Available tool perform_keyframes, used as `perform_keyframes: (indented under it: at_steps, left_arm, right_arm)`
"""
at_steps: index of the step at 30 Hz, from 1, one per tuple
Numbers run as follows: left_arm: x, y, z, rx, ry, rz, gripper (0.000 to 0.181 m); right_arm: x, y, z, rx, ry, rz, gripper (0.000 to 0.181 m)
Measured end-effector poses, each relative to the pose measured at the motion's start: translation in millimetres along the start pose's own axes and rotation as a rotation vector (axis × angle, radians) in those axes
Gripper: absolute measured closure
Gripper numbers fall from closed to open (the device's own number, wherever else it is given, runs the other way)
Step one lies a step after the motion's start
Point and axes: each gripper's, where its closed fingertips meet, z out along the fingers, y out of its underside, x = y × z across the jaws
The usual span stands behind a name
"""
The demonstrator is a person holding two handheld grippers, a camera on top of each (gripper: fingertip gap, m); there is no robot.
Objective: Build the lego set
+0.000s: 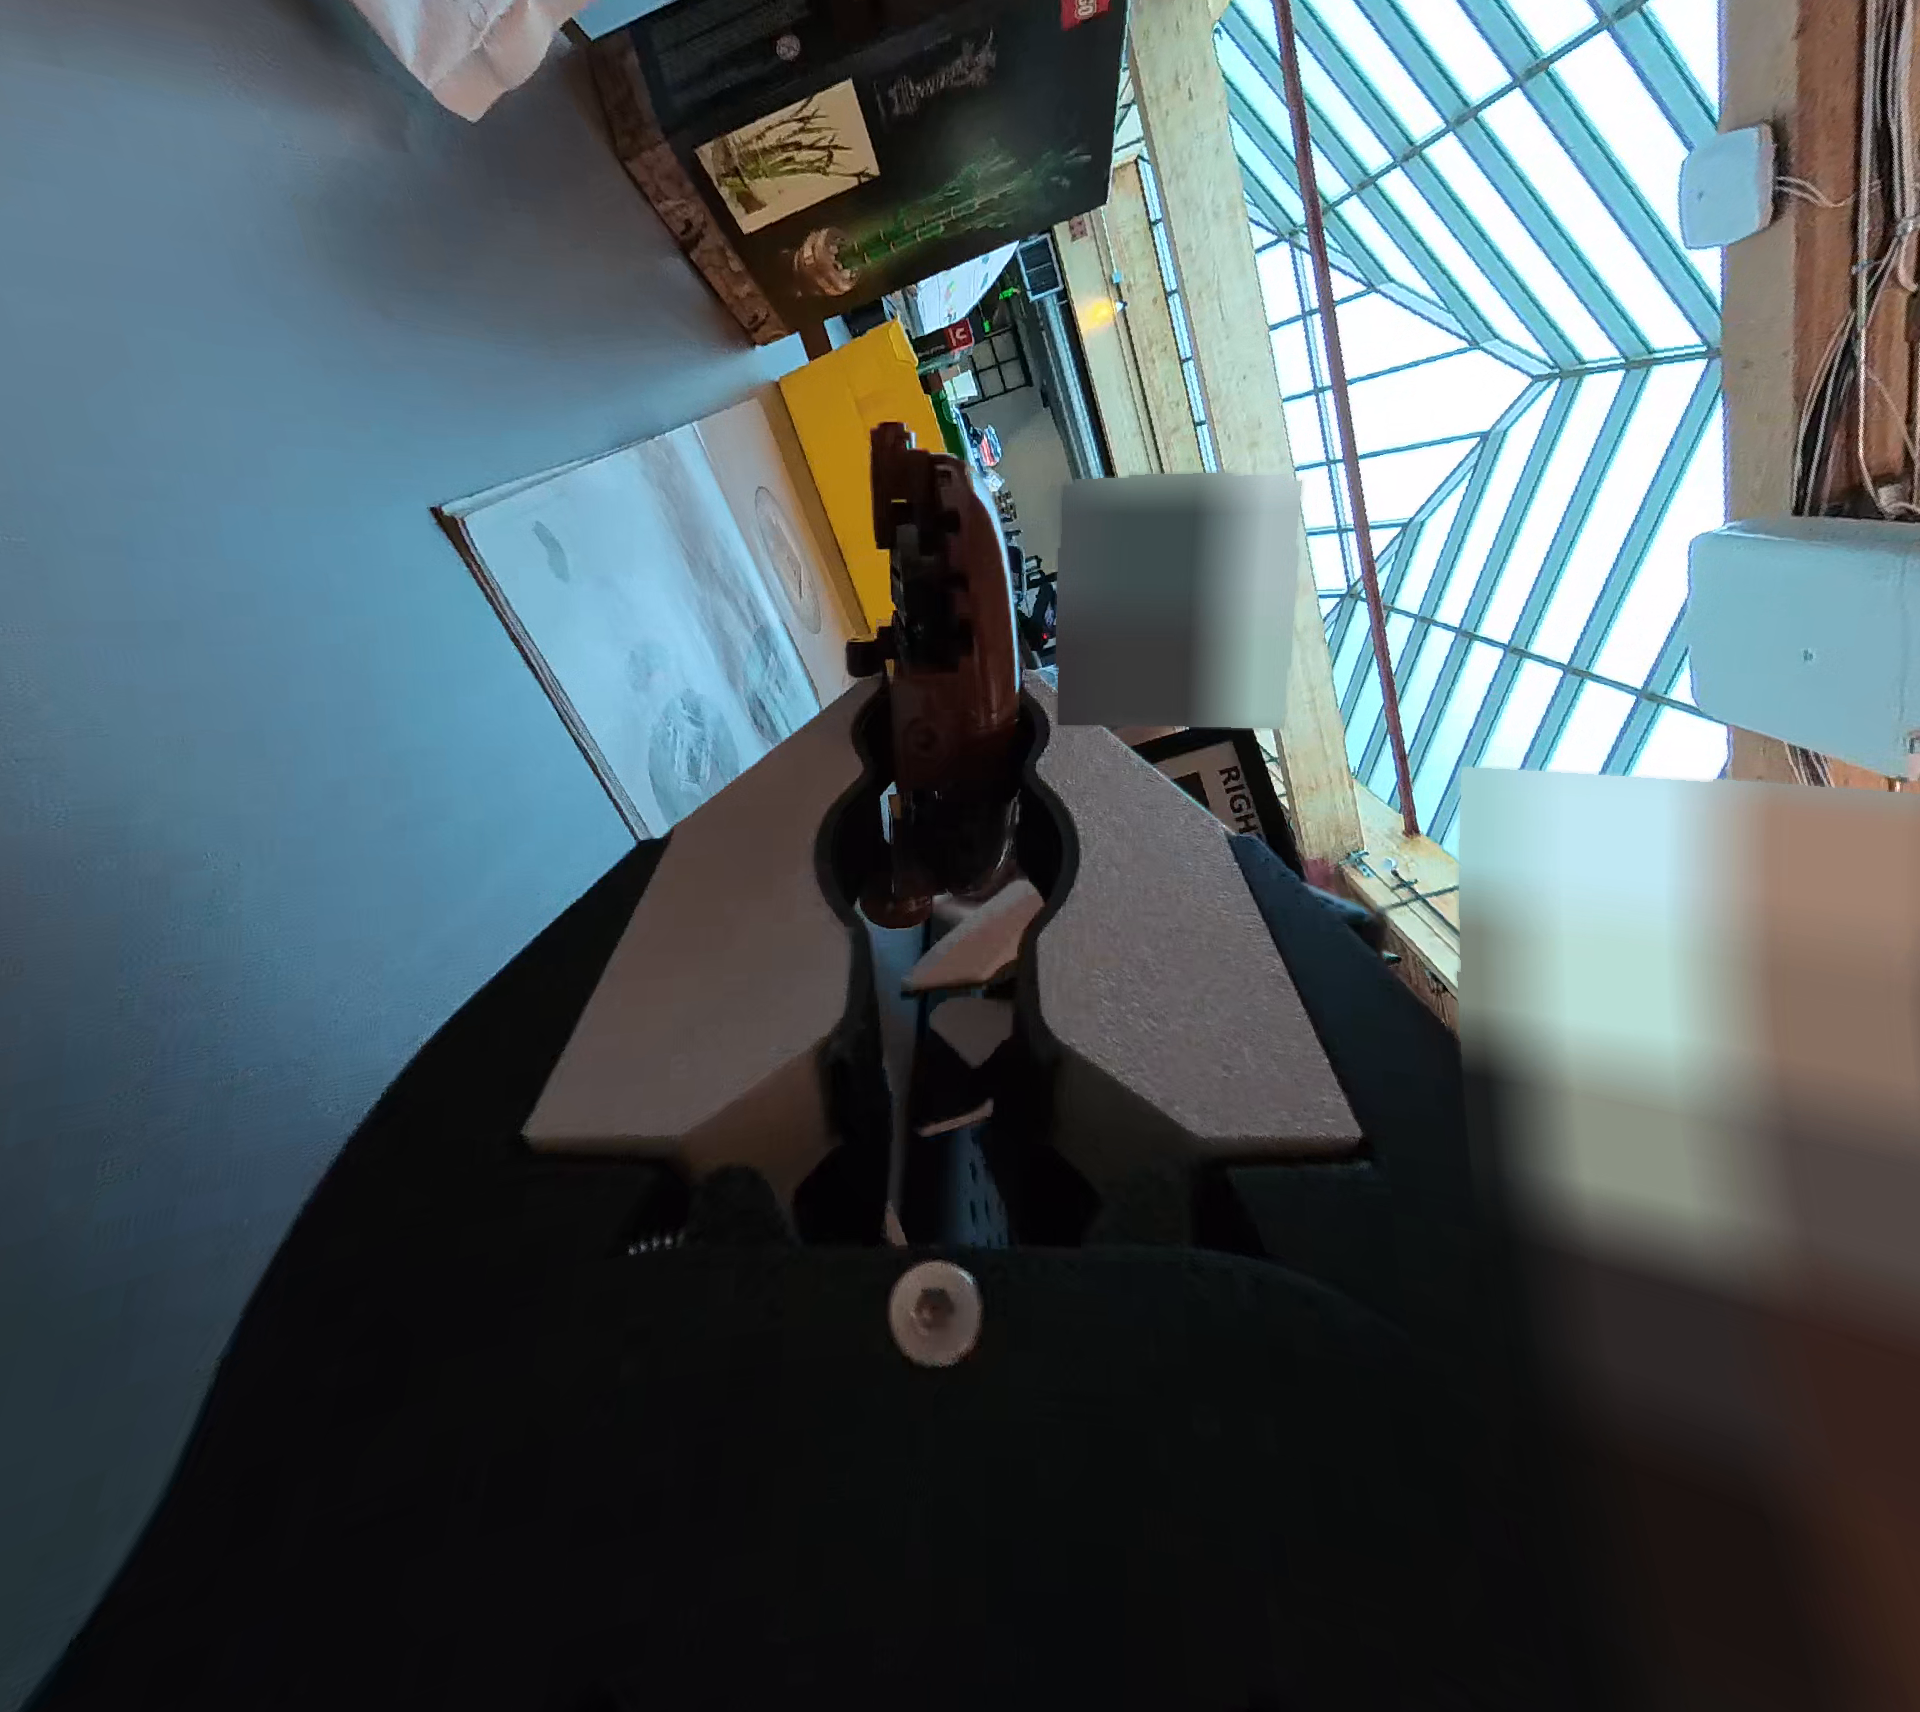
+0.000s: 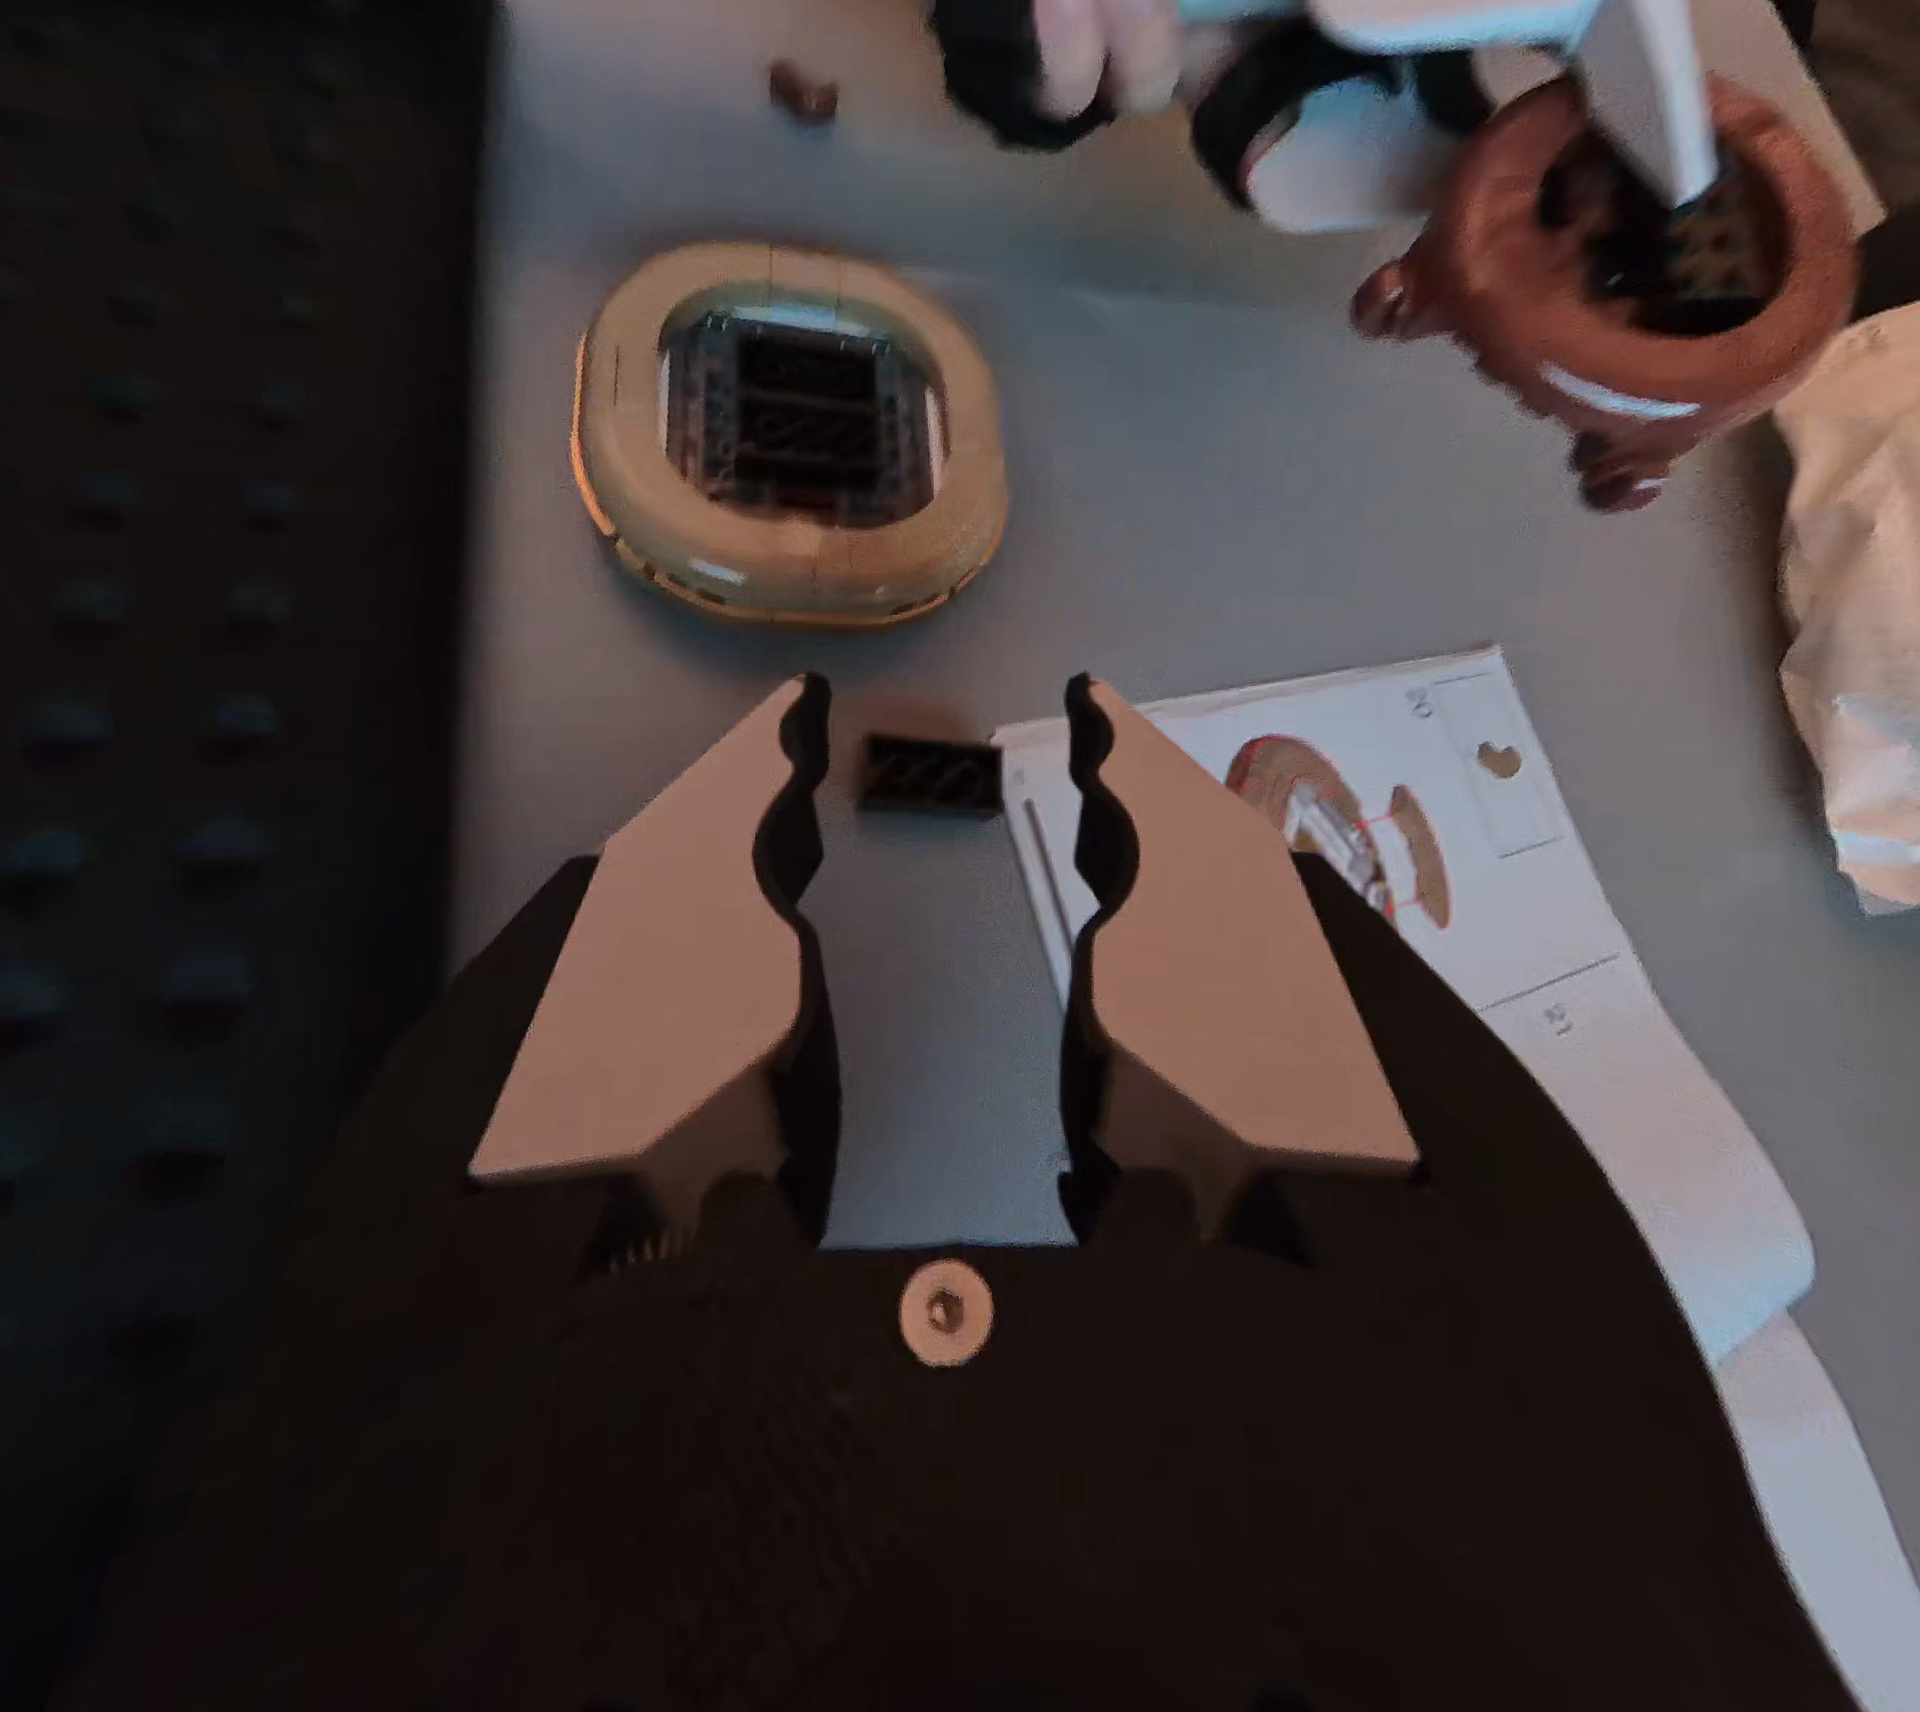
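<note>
Brick point(image 2: 928, 775), small and black, lies flat on the grey table point(image 2: 1195, 467), straight ahead of the right gripper point(image 2: 945, 706) and just past its fingertips. Jaws on that gripper stand released, nothing between them, and the brick sits roughly on the line of the gap, a little nearer the far side of it. Its long axis runs across the gap, not along it (so the jaws as they stand would close on the brick's short ends).

Beyond the brick, farther from the gripper, sits the tan ring point(image 2: 790, 431) with a dark square centre. To the right of the brick, its corner almost touching, lies the open booklet point(image 2: 1351, 831). A small brown piece point(image 2: 802, 88) lies well beyond the ring.

Left gripper point(image 1: 940, 789) is clenched on the brown pot point(image 1: 940, 623), held up off the table; in the right wrist view the pot point(image 2: 1621, 280) hangs up and to the right of the brick, one finger reaching into its mouth. A hand point(image 2: 1070, 0) holds that gripper.

Judgement: the right gripper is much the nearer to the brick and free; the left is occupied. The coming move looks like a short advance forward and down onto the brick. Risk: nudging the brick under the booklet edge.

The set's box point(image 1: 883, 73) stands at the table's back, seen in the left wrist view.
</note>
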Motion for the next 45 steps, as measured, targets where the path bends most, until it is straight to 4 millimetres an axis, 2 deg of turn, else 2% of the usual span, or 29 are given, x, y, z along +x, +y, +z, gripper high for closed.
perform_keyframes:
  at_steps: [3,6,8,9,11,13,16,21,27,30,33,35,38,40,42,45]
  left_arm:
    - [4,2,3,-0.007,0.014,0.009,0.163]
    - [5,5,5,-0.012,0.012,0.01,0.163]
    - [4,4,5,-0.006,0.012,0.005,0.163]
    - [3,4,4,-0.005,0.01,0.003,0.163]
    - [3,2,3,0.002,0.008,0.0,0.163]
    - [3,1,3,0.005,0.006,0.003,0.163]
    - [4,1,3,0.005,0.003,0.012,0.163]
    - [6,3,5,0.002,0.014,0.006,0.163]
    - [11,5,7,-0.007,0.029,0.016,0.163]
    - [12,4,7,-0.001,0.034,0.01,0.163]
    - [10,5,8,-0.005,0.034,0.004,0.163]
    - [11,6,9,-0.011,0.036,0.004,0.163]
    - [10,8,10,-0.02,0.033,0.008,0.163]
    - [10,8,10,-0.019,0.033,0.004,0.163]
    - [9,7,10,-0.018,0.032,0.003,0.163]
    - [9,7,9,-0.019,0.032,0.006,0.164]
  right_arm:
    - [-7,14,3,-0.053,0.018,0.003,0.139]
    - [3,17,2,-0.047,0.072,0.105,0.142]
    - [16,25,0,-0.102,0.157,0.247,0.142]
    - [27,36,-5,-0.167,0.251,0.375,0.141]
    - [12,31,-4,-0.134,0.224,0.599,0.142]
    - [3,30,-2,-0.113,0.275,0.696,0.145]
    - [0,37,2,-0.188,0.371,0.695,0.138]
    - [-9,31,11,-0.185,0.334,0.792,0.127]
    - [0,40,11,-0.243,0.387,0.758,0.132]
    - [5,52,0,-0.242,0.388,0.797,0.132]
    - [12,56,-11,-0.201,0.403,0.832,0.133]
    - [7,50,-8,-0.172,0.368,0.84,0.134]
    - [1,50,2,-0.227,0.336,0.776,0.134]
    - [3,50,3,-0.231,0.331,0.748,0.14]
    - [2,51,4,-0.235,0.305,0.733,0.164]
    - [-2,53,-2,-0.273,0.233,0.642,0.166]
